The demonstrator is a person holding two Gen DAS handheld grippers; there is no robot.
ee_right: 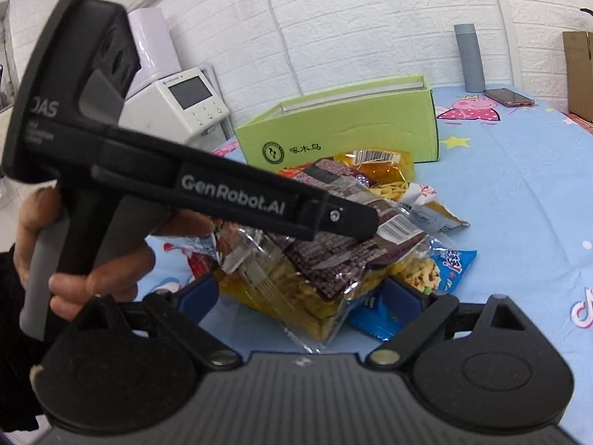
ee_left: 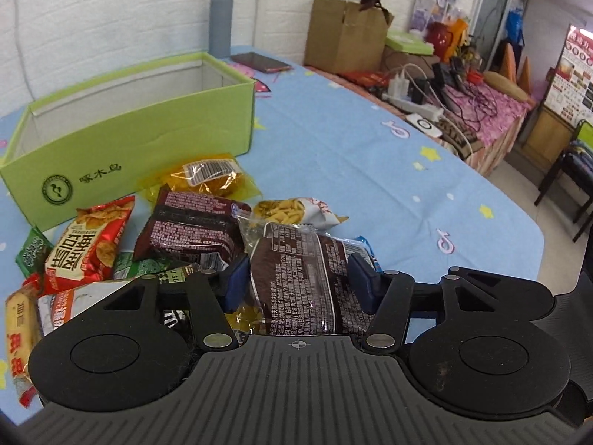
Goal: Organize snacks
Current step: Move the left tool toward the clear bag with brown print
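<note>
Now the left gripper (ee_left: 298, 282) pinches a brown packet (ee_left: 296, 278).
Its jaws grip the sides to carry it toward the green box (ee_left: 141, 137); the right gripper (ee_right: 300, 296) waits, jaws spread.

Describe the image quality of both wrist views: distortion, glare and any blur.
Left wrist view: strong fisheye bending, dark vignette corners; glare on the brown snack packet between the left gripper's jaws; the cluttered side table looks soft. Right wrist view: the brick wall curves; the green box is sharp; the hand looks slightly blurred.
</note>
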